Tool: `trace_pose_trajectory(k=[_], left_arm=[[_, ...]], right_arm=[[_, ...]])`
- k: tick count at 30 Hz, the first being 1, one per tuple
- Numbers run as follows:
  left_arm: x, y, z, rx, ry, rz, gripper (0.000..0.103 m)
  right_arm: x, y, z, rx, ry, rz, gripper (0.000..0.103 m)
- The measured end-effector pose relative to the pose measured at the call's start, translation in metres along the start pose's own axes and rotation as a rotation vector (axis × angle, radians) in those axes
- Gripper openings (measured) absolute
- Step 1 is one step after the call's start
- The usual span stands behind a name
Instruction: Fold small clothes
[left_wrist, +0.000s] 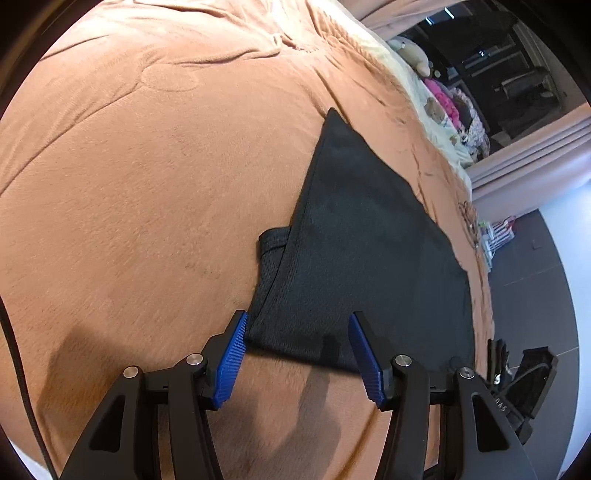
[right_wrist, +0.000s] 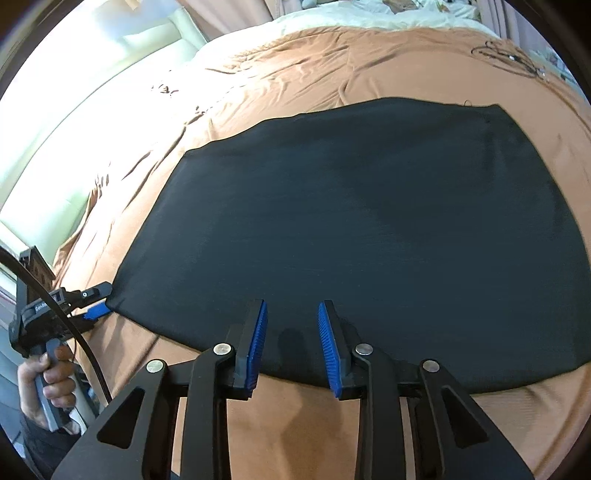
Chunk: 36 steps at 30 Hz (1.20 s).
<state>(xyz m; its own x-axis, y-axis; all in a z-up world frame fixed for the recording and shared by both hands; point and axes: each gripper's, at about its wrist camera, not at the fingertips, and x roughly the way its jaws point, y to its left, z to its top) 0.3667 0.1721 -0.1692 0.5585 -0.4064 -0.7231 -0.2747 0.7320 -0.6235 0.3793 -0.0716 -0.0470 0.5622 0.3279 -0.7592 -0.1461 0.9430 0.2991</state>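
Observation:
A black garment (right_wrist: 351, 229) lies flat on the tan bedspread (right_wrist: 295, 74), folded over itself; it also shows in the left wrist view (left_wrist: 369, 251), with a lower layer sticking out at its left edge (left_wrist: 269, 251). My left gripper (left_wrist: 297, 325) is open, its blue pads either side of the garment's near left corner, just above the cloth. It also shows in the right wrist view (right_wrist: 96, 301) at that corner. My right gripper (right_wrist: 291, 314) is open and empty over the garment's near edge.
The tan bedspread (left_wrist: 147, 184) stretches wide to the left. A cream sheet (left_wrist: 417, 85) and soft toys (left_wrist: 410, 51) lie at the bed's far side. Curtains (left_wrist: 532, 158) and dark floor (left_wrist: 532, 277) lie beyond the bed's right edge.

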Motion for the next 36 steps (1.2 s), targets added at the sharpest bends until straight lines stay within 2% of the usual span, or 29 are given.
trace_pose_trajectory(k=[1, 2, 4, 6, 9, 15, 22, 29, 36], left_arm=[[0.000, 0.000, 0.000, -0.003, 0.000, -0.007, 0.045], [0.000, 0.000, 0.001, -0.007, 0.004, -0.011, 0.024], [0.001, 0.000, 0.002, -0.014, 0.019, -0.016, 0.008], [-0.005, -0.006, 0.005, 0.010, -0.005, -0.017, 0.008], [-0.018, -0.026, 0.011, 0.055, -0.046, -0.041, 0.007], [-0.042, -0.075, 0.026, 0.146, -0.095, -0.095, 0.006], [-0.054, -0.139, 0.039, 0.265, -0.121, -0.154, 0.006], [-0.047, -0.197, 0.043, 0.366, -0.104, -0.209, 0.006], [-0.032, -0.264, 0.029, 0.465, -0.062, -0.260, 0.006]], right_arm=[[0.000, 0.000, 0.000, 0.005, -0.001, 0.004, 0.023], [0.002, 0.000, 0.001, 0.010, -0.002, 0.005, 0.021], [0.006, -0.003, 0.000, 0.022, 0.000, 0.010, 0.018], [0.011, -0.004, -0.001, 0.025, 0.008, 0.016, 0.010], [0.018, 0.001, -0.009, 0.012, 0.030, 0.022, 0.005], [0.022, 0.006, -0.014, -0.015, 0.038, 0.033, 0.005], [0.017, -0.011, -0.010, 0.072, 0.014, 0.027, 0.005], [0.015, -0.018, -0.015, 0.068, 0.043, 0.123, 0.005], [-0.030, -0.047, -0.012, 0.071, -0.033, 0.104, 0.006]])
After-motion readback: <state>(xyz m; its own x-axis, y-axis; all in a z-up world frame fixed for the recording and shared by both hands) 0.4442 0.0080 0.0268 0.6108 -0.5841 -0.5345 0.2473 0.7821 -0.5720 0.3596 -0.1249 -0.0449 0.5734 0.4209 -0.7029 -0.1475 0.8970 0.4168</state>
